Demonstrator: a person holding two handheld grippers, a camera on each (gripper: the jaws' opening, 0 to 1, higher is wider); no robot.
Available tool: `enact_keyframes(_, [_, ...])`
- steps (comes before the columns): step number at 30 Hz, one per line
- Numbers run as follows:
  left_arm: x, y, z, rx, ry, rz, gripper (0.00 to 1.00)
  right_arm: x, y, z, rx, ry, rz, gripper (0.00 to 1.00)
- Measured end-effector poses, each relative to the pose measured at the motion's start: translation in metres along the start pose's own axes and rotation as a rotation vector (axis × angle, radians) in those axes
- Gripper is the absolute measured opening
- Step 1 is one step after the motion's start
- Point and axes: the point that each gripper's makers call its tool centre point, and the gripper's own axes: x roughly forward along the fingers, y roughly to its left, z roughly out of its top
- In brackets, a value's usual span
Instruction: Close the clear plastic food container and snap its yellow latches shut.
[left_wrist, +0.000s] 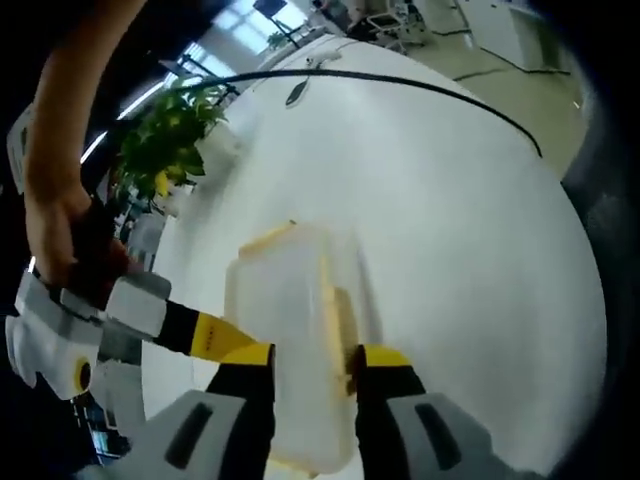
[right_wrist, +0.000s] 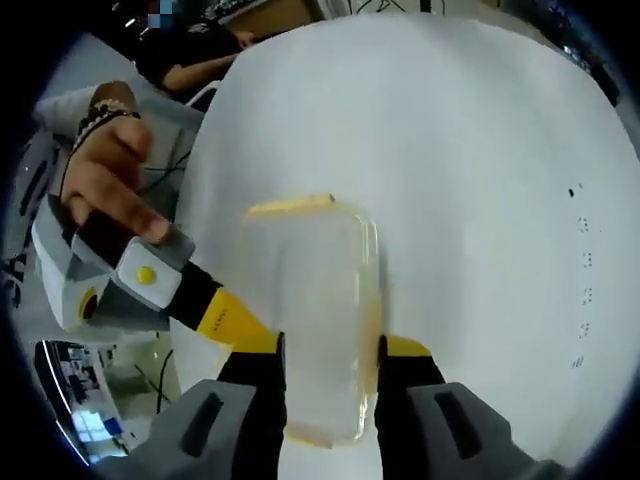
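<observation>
Left gripper view: the left gripper (left_wrist: 313, 378) is reaching forward over a white bench (left_wrist: 460, 230), its two black, yellow-tipped jaws standing on either side of the clear plastic food container (left_wrist: 300, 310). The jaws are lying against the container's two long sides; whether they are pressing on it cannot be told. The container is lying on the bench with its lid on, a yellow latch (left_wrist: 268, 238) showing at its far end and another along its right side. A second gripper is entering from the left, held by a person's hand (left_wrist: 55, 225), its yellow-banded tip meeting the container's left side. Farther off, a green potted plant (left_wrist: 170, 140) is standing near the bench's left edge, and a black cable (left_wrist: 400, 85) is curving across the far part of the bench.

Right gripper view: the right gripper (right_wrist: 330, 365) is framing the same container (right_wrist: 318, 320) in the same way, jaws set close against its long sides, firmness of hold not discernible. A yellow latch (right_wrist: 290, 206) is showing at the far end. From the left, a hand (right_wrist: 110, 185) is holding the other gripper, its tip touching the container's left side.
</observation>
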Motion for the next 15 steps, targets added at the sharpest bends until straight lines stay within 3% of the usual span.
enact_keyframes(3, [0.001,0.000,0.000,0.009,0.003,0.011,0.25,-0.004,0.001,-0.002,-0.018,-0.015,-0.022,0.31])
enact_keyframes(6, [0.001,0.000,0.000,0.011,0.000,0.015,0.25,-0.008,0.000,-0.001,-0.043,0.024,-0.069,0.33])
enact_keyframes(9, [0.001,0.000,0.001,0.012,0.006,0.026,0.26,-0.009,-0.002,0.000,-0.150,0.050,-0.142,0.34])
enact_keyframes(14, [0.001,0.000,0.003,-0.027,0.020,0.061,0.26,-0.015,-0.003,-0.008,-0.123,0.008,-0.277,0.34])
enact_keyframes(15, [0.002,0.000,0.002,-0.008,0.027,0.073,0.26,-0.014,0.007,-0.015,-0.120,-0.013,-0.310,0.34])
